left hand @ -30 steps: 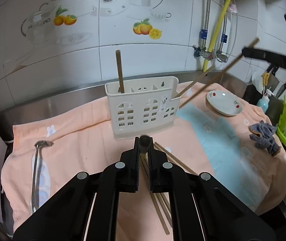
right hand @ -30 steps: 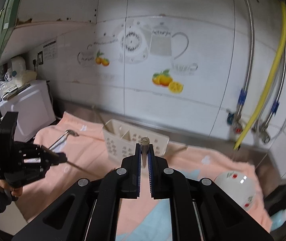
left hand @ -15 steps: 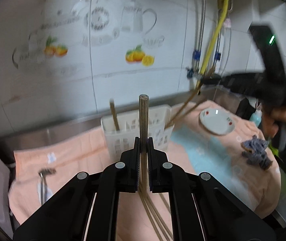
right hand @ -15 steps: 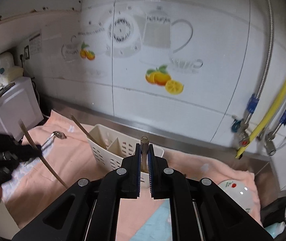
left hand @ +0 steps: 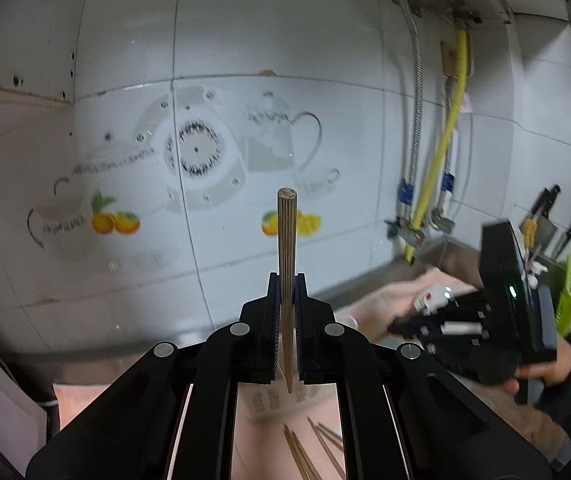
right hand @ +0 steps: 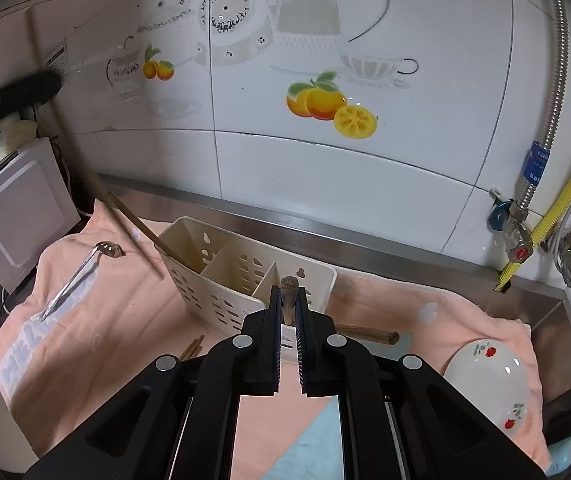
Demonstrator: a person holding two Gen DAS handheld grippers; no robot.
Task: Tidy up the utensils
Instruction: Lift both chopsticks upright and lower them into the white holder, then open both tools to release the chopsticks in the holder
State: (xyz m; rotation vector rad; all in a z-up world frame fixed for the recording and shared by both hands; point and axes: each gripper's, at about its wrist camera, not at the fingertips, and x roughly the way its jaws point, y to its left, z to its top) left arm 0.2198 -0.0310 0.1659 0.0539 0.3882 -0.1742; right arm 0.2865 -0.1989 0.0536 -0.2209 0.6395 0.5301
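We hold a round, ridged wooden chopstick (left hand: 286, 264) upright in our left gripper (left hand: 286, 300), its black ribbed pads clamped narrow on the stick, far end pointing to twelve o'clock against the glossy tiled wall (left hand: 245, 60). More slim chopsticks (left hand: 305, 452) lie loose on the soft peach towel (right hand: 97, 320) at six o'clock. Our right gripper (right hand: 289, 300) pinches another chopstick (right hand: 288, 288) just as tightly, over the cream perforated plastic caddy (right hand: 221, 292). One chopstick (right hand: 141, 224) leans in its left compartment, toward ten o'clock; the middle one looks bare. A metal spoon (right hand: 81, 276) lies at nine o'clock, a glazed flowered bowl (right hand: 485, 380) at four.
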